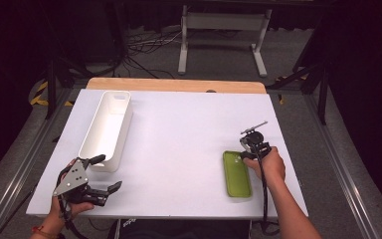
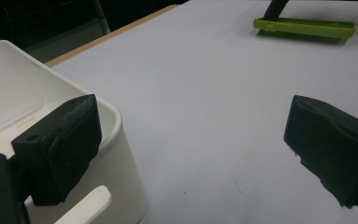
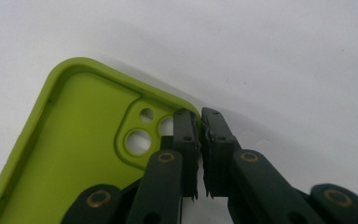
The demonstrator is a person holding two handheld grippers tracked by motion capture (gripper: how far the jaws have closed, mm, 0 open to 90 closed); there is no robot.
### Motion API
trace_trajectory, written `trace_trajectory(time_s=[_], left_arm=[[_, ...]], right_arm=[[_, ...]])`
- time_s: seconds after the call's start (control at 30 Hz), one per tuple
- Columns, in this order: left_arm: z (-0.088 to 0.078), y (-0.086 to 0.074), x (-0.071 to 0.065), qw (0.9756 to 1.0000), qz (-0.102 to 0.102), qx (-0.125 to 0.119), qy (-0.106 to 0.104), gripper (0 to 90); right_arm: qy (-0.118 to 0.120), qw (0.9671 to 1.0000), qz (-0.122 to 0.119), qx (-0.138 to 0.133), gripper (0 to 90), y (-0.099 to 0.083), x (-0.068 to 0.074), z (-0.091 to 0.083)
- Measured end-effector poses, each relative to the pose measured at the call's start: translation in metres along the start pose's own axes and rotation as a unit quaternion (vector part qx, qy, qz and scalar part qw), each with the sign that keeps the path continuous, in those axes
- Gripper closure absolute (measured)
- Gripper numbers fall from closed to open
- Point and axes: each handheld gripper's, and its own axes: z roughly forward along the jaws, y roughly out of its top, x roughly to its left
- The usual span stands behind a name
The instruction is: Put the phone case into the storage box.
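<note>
Phone case: I see a green phone case lying open side up on the white worktop, toward my right near edge, long axis running away from me.
Case detail: in the right gripper view the camera cutout corner of the case faces the tool, with three round holes showing in the raised cutout panel.
Right tool: the right tool sits at the far right corner of the case, held by the right hand; in the right gripper view its jaws are pinched together on the case's corner rim, one jaw inside the case and one outside.
Left tool: the left tool rests low at my left near corner of the worktop, held by the left hand; in its own view the jaws stand wide apart with nothing between them.
Bin: a long white bin lies on the left side of the worktop, its near end just beside the left tool's upper jaw; its inside looks bare from here.
Spacing: case and bin are well apart, with bare worktop between them.
Beyond the worktop: a wooden edge shows at the far side, then grey floor with cables.
</note>
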Motion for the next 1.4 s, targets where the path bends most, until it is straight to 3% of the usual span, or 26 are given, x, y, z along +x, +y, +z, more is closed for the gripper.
trace_trajectory(time_s=[0.17, 0.43, 0.63, 0.8, 0.83, 0.97, 1.0, 1.1, 1.17, 1.2, 1.23, 1.3, 1.37, 1.4], left_arm=[[0.001, 0.000, 0.000, 1.0000, 0.003, 0.000, -0.001, 5.0], [-0.001, 0.000, 0.001, 1.0000, 0.004, -0.001, -0.002, 4.8], [0.002, 0.003, -0.001, 1.0000, 0.004, 0.000, -0.006, 4.5], [0.003, 0.004, -0.002, 1.0000, 0.002, -0.004, -0.007, 4.5], [0.003, 0.005, -0.002, 1.0000, 0.000, -0.001, -0.007, 4.5], [0.006, 0.011, -0.003, 1.0000, -0.003, 0.000, 0.002, 4.9], [0.006, 0.011, -0.003, 1.0000, -0.003, 0.000, 0.002, 5.0], [0.010, 0.020, -0.004, 0.9995, -0.014, -0.013, 0.026, 5.9], [0.013, 0.028, -0.004, 0.9991, -0.017, -0.022, 0.031, 7.4], [0.013, 0.028, -0.004, 0.9991, -0.017, -0.022, 0.031, 7.6], [0.016, 0.033, -0.006, 0.9988, -0.023, -0.023, 0.036, 7.9], [0.016, 0.035, -0.007, 0.9990, -0.021, -0.019, 0.034, 7.9], [0.018, 0.036, -0.008, 0.9993, -0.011, -0.008, 0.034, 7.9], [0.020, 0.037, -0.009, 0.9994, -0.006, -0.004, 0.033, 7.9]], right_arm=[[-0.003, 0.9997, -0.009, -0.023, 85.9, -0.004, 0.002, -0.005], [-0.020, 0.9943, -0.009, -0.105, 86.1, -0.016, 0.007, -0.022], [-0.023, 0.9857, -0.012, -0.166, 86.3, -0.021, 0.012, -0.040], [-0.044, 0.9737, -0.020, -0.222, 86.4, -0.024, 0.015, -0.054], [-0.044, 0.9737, -0.020, -0.222, 86.4, -0.024, 0.015, -0.054], [-0.044, 0.9652, -0.024, -0.257, 86.3, -0.023, 0.019, -0.061], [-0.044, 0.9652, -0.024, -0.257, 86.3, -0.023, 0.019, -0.061], [-0.039, 0.9592, -0.026, -0.279, 86.3, -0.023, 0.024, -0.062], [-0.037, 0.9560, -0.030, -0.289, 86.3, -0.023, 0.029, -0.062], [-0.037, 0.9560, -0.030, -0.289, 86.3, -0.023, 0.029, -0.062], [-0.035, 0.9533, -0.032, -0.298, 86.4, -0.024, 0.033, -0.062], [-0.036, 0.9521, -0.032, -0.302, 86.4, -0.024, 0.035, -0.062], [-0.039, 0.9485, -0.034, -0.313, 86.4, -0.024, 0.040, -0.063], [-0.039, 0.9451, -0.035, -0.322, 86.4, -0.025, 0.044, -0.065]])
